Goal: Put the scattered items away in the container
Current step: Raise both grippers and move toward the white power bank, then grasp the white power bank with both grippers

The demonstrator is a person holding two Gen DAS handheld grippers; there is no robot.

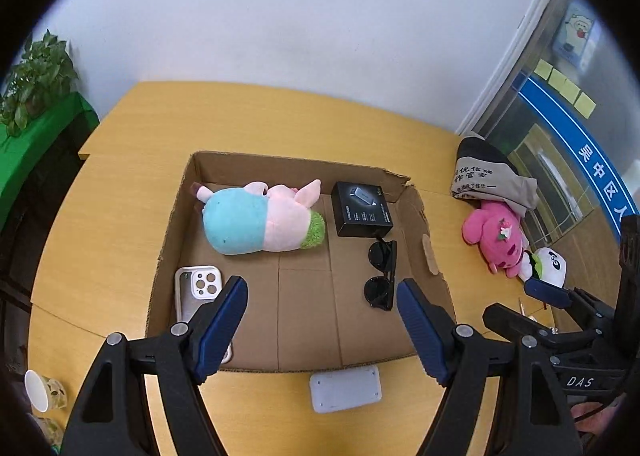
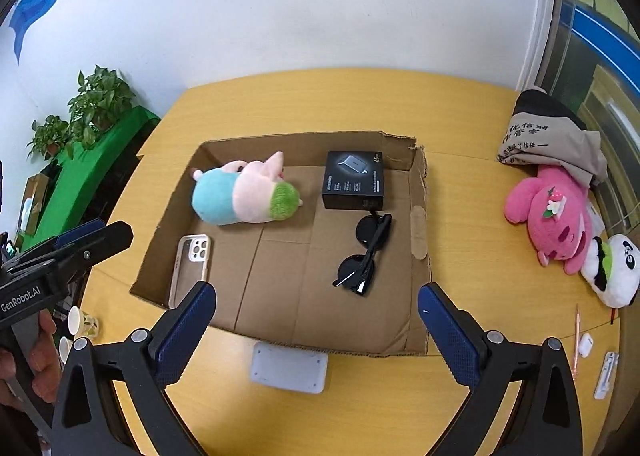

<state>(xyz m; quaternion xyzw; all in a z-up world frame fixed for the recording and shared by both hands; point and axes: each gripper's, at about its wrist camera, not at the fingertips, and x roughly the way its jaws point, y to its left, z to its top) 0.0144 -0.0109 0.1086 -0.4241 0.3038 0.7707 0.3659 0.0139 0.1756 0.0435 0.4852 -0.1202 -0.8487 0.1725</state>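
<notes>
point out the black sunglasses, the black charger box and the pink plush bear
black sunglasses (image 2: 362, 254), right wrist view, on the folded frame between the two lenses
black charger box (image 2: 353, 181), right wrist view, middle of its top face
pink plush bear (image 2: 554, 216), right wrist view, on its body just below the flower

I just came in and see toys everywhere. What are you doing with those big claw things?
A person holds two grippers and is tidying things into the cardboard box. The pig plush, black box, sunglasses and phone case already lie inside. The left gripper and right gripper are both open and hold nothing. The pink plush, panda plush and a white pad wait outside on the table.
</notes>
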